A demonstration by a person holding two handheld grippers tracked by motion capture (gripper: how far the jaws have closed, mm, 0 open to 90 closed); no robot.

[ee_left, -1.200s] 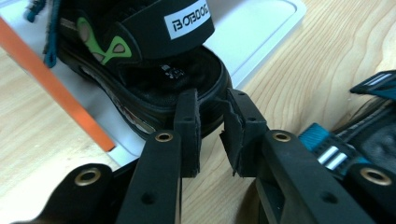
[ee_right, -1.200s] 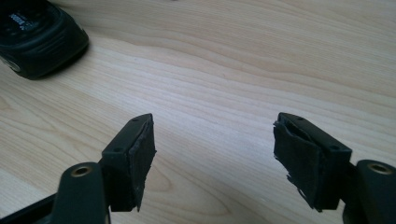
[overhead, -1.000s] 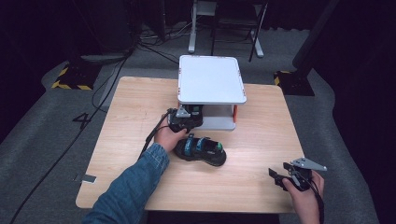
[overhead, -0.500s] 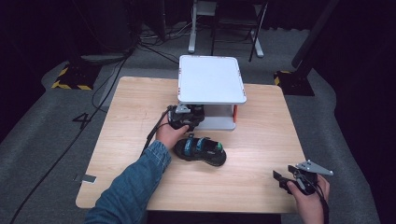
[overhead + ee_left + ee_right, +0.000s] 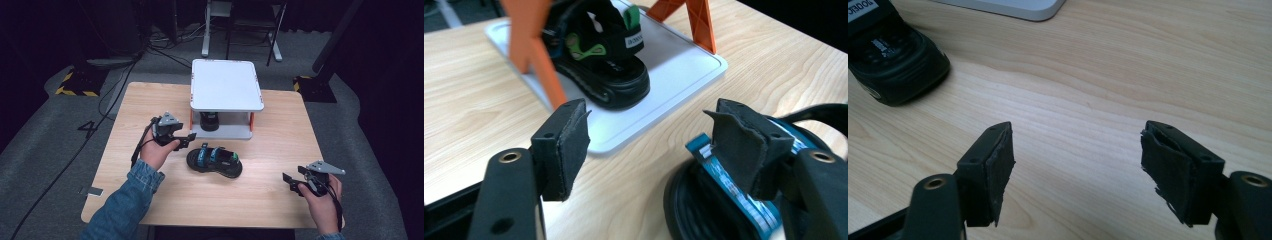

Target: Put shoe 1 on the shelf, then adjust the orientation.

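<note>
With one small black sandal with green trim [image 5: 599, 55] already sitting on the lower tray of the white two-tier rack with orange legs [image 5: 226, 86], the job is looking about half done. It is standing on the white tray between the orange legs, free of any grip. The left claw [image 5: 184, 140] is hanging just off the rack's front left corner, its jaws having just been opening, now standing wide with nothing between the pads. Its mate, the second black sandal with blue straps [image 5: 215, 161], is lying on the pale wooden bench [image 5: 280, 130] just in front of the rack, close beside the left claw and untouched. Over at the near right, the right claw [image 5: 295, 182] is hovering above bare wood, jaws spread wide and empty, well apart from both shoes. My read: that second sandal is waiting to be picked up and shelved beside the first.
</note>
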